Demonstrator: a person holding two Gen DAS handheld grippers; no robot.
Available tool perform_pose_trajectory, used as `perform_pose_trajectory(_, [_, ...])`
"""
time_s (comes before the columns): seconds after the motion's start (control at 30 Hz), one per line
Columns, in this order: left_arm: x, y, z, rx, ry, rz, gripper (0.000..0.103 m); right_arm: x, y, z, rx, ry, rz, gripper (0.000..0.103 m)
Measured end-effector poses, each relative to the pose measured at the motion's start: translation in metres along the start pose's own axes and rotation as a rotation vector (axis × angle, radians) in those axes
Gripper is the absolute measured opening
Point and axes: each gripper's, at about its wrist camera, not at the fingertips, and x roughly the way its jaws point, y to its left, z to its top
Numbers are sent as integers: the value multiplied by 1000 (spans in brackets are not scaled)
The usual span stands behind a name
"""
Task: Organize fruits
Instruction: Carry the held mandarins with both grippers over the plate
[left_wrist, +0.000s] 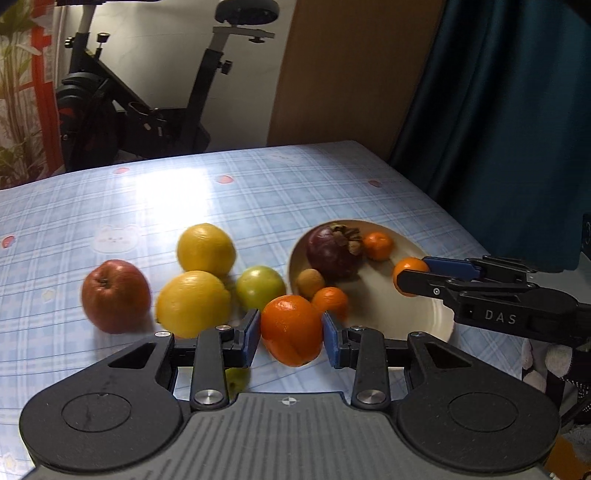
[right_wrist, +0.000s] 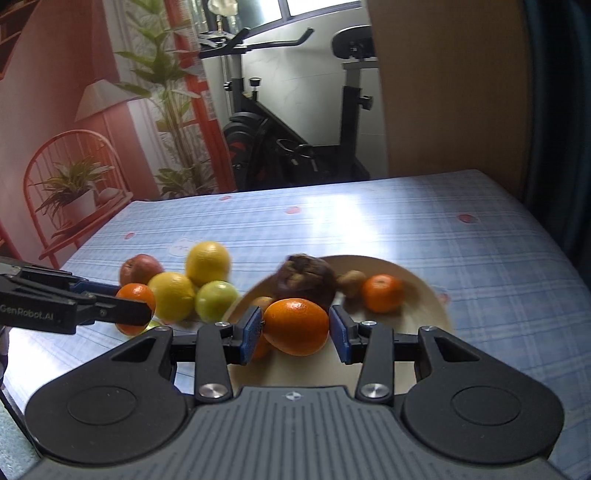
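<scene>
the left gripper (left_wrist: 291, 334) pinches a big bright orange (left_wrist: 291, 329) just beside the cream plate (left_wrist: 413, 317). the right gripper (right_wrist: 295, 330) pinches a smaller orange mandarin (right_wrist: 296, 326) above the plate, near a dark purple mangosteen (right_wrist: 306, 278).

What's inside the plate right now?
On the plate: a mangosteen, a brownish small fruit and two tangerines. The right tongs hold an orange above the plate's near part, which they partly hide.
</scene>
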Motion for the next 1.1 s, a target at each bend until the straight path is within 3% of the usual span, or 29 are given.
perform_pose_trajectory(0.37, [44, -55, -3, 123, 89, -88, 38, 1, -49, -6, 38, 17, -56, 43])
perform_pose_trajectory(0.63, [64, -64, -7, 176, 129, -57, 38, 15, -56, -2, 16, 20, -47, 43])
perform_pose_trajectory(1.1, [74, -52, -5, 155, 144, -12, 38, 37, -57, 3, -23, 44, -65, 43])
